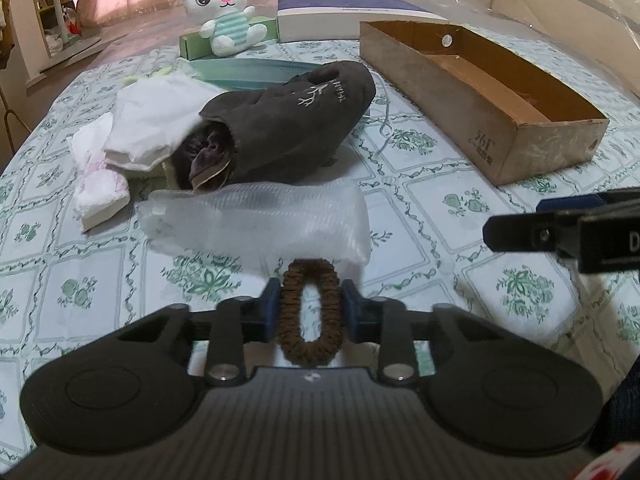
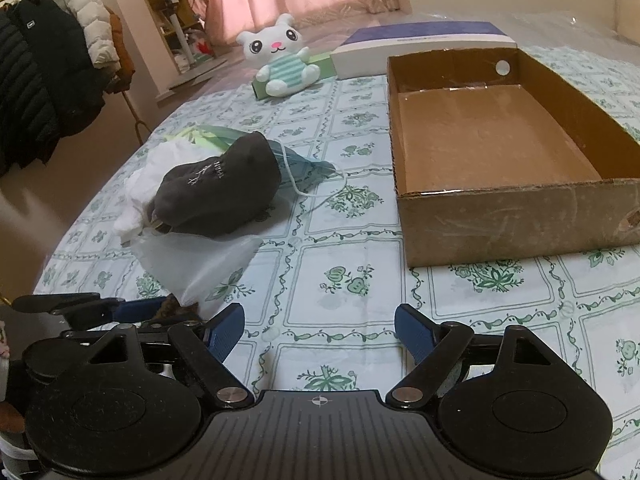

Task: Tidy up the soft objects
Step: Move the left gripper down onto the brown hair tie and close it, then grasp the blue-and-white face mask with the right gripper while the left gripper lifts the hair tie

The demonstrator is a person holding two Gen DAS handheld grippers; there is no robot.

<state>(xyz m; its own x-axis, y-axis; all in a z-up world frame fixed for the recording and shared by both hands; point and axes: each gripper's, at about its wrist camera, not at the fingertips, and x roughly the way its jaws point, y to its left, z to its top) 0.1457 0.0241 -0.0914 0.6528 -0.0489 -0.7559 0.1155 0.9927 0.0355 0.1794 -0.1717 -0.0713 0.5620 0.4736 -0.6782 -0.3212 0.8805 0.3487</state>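
Note:
My left gripper (image 1: 311, 310) is shut on a brown fuzzy hair tie (image 1: 311, 346), squeezed into a tall oval between the blue pads, just above the patterned tablecloth. Behind it lie a clear bubble-wrap sleeve (image 1: 260, 220), a dark grey slipper (image 1: 288, 120) and white cloths (image 1: 152, 120) in a heap. My right gripper (image 2: 320, 334) stands open over bare tablecloth with nothing between its fingers. An empty cardboard box (image 2: 520, 224) sits ahead of it on the right. In the right wrist view the left gripper (image 2: 158, 307) shows at the lower left.
A white plush cat (image 1: 224, 12) sits on a green box (image 1: 192, 46) at the far edge, beside a white and purple box (image 1: 320, 18). A teal face mask (image 1: 248, 72) lies behind the slipper. Coats (image 2: 44, 80) hang on a rack at the left.

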